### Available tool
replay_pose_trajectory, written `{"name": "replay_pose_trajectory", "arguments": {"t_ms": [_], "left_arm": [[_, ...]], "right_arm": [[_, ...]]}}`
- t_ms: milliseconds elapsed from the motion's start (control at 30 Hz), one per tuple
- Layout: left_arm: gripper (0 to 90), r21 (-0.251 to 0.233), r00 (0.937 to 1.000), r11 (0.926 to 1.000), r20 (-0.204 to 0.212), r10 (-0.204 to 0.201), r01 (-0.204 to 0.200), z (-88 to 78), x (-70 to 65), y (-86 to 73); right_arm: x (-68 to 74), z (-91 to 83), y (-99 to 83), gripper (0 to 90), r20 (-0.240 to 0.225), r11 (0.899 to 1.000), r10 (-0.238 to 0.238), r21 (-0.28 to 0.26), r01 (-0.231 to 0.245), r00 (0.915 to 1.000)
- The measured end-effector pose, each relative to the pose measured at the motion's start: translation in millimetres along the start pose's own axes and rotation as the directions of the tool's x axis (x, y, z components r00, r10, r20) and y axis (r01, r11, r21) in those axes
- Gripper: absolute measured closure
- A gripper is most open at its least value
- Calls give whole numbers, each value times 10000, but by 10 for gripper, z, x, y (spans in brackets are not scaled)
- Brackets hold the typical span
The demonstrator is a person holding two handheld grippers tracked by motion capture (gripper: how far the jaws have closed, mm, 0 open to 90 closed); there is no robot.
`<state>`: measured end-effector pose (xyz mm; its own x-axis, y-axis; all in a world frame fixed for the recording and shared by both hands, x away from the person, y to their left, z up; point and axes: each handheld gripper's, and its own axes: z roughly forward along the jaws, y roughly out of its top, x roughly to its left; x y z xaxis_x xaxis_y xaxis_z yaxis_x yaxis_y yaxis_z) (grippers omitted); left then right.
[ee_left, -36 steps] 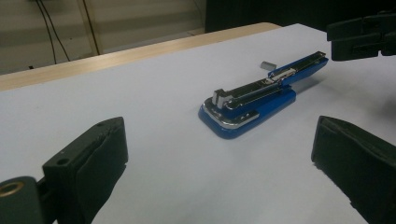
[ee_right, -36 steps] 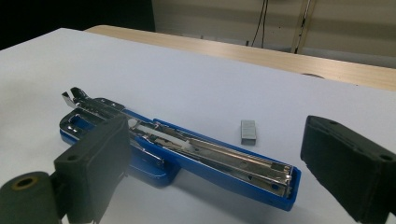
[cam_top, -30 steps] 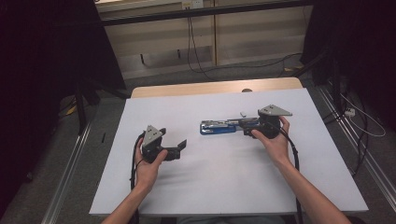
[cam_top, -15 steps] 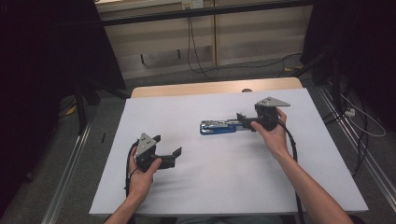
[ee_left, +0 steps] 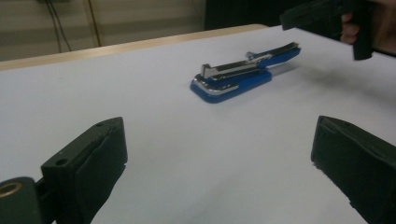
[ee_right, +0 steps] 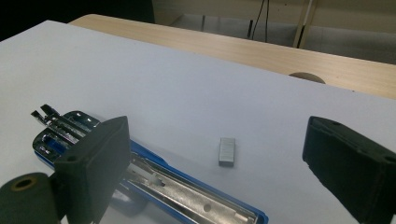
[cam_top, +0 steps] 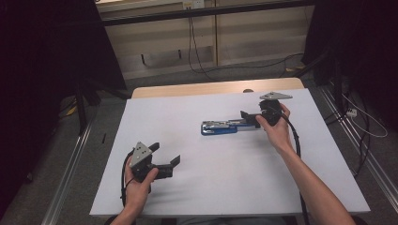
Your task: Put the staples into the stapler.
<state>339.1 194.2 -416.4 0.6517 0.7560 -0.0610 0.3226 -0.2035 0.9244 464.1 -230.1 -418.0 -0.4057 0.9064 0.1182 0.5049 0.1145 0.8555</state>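
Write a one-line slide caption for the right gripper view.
Open right claw above an opened blue stapler, a small staple block lying beside it.

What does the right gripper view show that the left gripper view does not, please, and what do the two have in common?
The right gripper view looks down into the open blue stapler, with its bare metal channel, and on a small strip of staples lying apart from it on the white sheet.

The left gripper view shows the stapler whole and from farther off, with the right hand-held gripper beyond its far end.

Both show the stapler, the white sheet, the wooden table edge, and their own jaws standing wide with nothing between them.
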Motion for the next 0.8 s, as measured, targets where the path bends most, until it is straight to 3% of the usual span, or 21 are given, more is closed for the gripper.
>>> {"name": "replay_pose_trajectory", "arguments": {"t_ms": [100,167,200,333,367,433,533,633,800], "left_arm": [[37,33,9999,9999,-64,-151,151,20,-1,-15],[38,86,9999,9999,-80,79,-78,29,-9,-13],[37,113,9996,9996,-109,250,-249,40,-32,-9],[37,119,9988,9987,9,496,-496,62,-76,5],[37,100,9979,9979,-23,641,-641,66,-88,7],[37,111,9984,9983,48,565,-566,75,-98,4],[38,151,9980,9979,53,629,-630,81,-107,4],[37,164,9982,9981,27,598,-598,74,-125,7],[37,82,9978,9978,130,650,-652,63,-155,14]], "right_arm": [[-17,56,41,76,-38,9995,-145,283,146,9999],[-36,93,62,83,179,9984,-311,474,302,9994],[-60,149,102,94,392,9947,-555,884,519,9977],[-95,197,137,112,366,9968,-281,757,253,9989],[-103,209,143,111,341,9959,-267,874,237,9991],[-136,242,162,115,191,9925,-253,1197,228,9995],[-169,260,199,125,345,9926,-226,1203,183,9991],[-208,300,232,125,217,9843,-186,1761,145,9996],[-224,368,232,144,227,9776,-327,2088,272,9992]]}}
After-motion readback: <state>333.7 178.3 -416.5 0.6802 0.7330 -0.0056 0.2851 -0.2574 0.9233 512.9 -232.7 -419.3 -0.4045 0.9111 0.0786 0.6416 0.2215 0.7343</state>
